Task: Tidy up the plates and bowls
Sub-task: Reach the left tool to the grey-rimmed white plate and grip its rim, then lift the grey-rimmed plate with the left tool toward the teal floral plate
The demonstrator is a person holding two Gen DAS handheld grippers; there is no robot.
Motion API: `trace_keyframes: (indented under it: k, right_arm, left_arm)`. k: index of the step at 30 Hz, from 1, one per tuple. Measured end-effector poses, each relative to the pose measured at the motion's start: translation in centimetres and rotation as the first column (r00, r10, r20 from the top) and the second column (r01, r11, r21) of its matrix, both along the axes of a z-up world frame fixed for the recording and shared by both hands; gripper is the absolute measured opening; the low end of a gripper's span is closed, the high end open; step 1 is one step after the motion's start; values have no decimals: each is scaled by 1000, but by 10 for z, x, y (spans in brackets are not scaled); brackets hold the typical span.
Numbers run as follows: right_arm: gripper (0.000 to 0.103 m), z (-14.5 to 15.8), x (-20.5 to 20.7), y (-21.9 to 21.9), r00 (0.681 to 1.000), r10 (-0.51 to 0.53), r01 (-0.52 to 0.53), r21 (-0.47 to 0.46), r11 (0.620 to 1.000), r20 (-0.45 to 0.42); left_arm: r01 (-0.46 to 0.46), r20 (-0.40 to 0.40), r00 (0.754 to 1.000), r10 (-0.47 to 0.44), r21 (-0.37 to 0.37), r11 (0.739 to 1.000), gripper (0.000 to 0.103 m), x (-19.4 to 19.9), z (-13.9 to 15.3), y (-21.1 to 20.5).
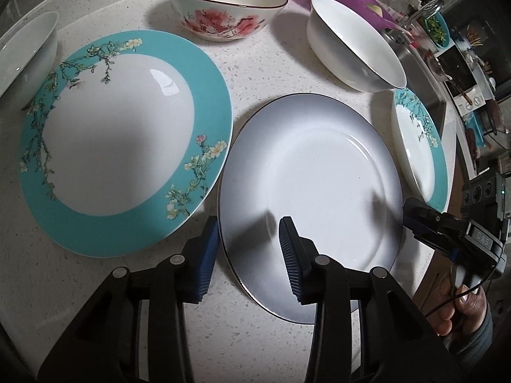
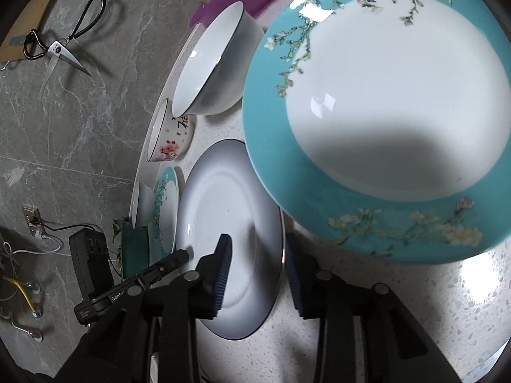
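Both grippers straddled the white plate's (image 1: 313, 172) rim, left gripper (image 1: 250, 249) and right gripper (image 2: 257, 274) part-open, not gripping; "GenRo" lettering partly readable.

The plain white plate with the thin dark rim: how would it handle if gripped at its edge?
The plain white glazed plate with the thin dark rim looks rigid and probably breakable. Its glossy reflections suggest slippery glaze. It is broad and shallow, so one edge grip would likely let it tilt.

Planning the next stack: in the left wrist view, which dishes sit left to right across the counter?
Plain white bowl → large teal-rimmed plate → grey-rimmed white plate → small teal-rimmed plate.
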State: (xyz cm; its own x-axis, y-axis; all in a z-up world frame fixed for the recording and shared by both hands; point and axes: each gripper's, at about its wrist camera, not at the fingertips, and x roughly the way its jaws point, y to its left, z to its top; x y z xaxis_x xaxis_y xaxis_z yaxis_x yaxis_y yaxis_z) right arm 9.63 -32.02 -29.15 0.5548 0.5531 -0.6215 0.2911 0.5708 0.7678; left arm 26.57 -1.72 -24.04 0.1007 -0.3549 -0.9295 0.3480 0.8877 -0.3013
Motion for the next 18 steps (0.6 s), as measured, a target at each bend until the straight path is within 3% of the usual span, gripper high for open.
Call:
trace_keyframes:
  k: [4, 6, 7, 9, 18]
  right_arm:
    - [45, 6, 4, 6, 1000, 18, -18, -80, 997, -4]
    - [32, 7, 6, 5, 999, 17, -20, -134, 991, -29]
    - [17, 5, 6, 4, 999, 12, -20, -155, 988, -51]
    - [17, 2, 6, -1, 998, 8, -15, -127, 992, -55]
    - [17, 5, 8, 4, 997, 20, -32, -180, 983, -68]
  left_arm:
    - [-1, 8, 1000, 0, 22, 1000, 28, -4, 0, 9]
    - [-3, 13, 1000, 2, 23, 1000, 28, -4, 0, 12]
    - [-3, 14, 1000, 2, 24, 1000, 28, -4, 0, 13]
    - [3, 22, 1000, -4, 33, 999, 28, -5, 1, 11]
    - [-1, 15, 1000, 1, 26, 1000, 25, -12, 0, 16]
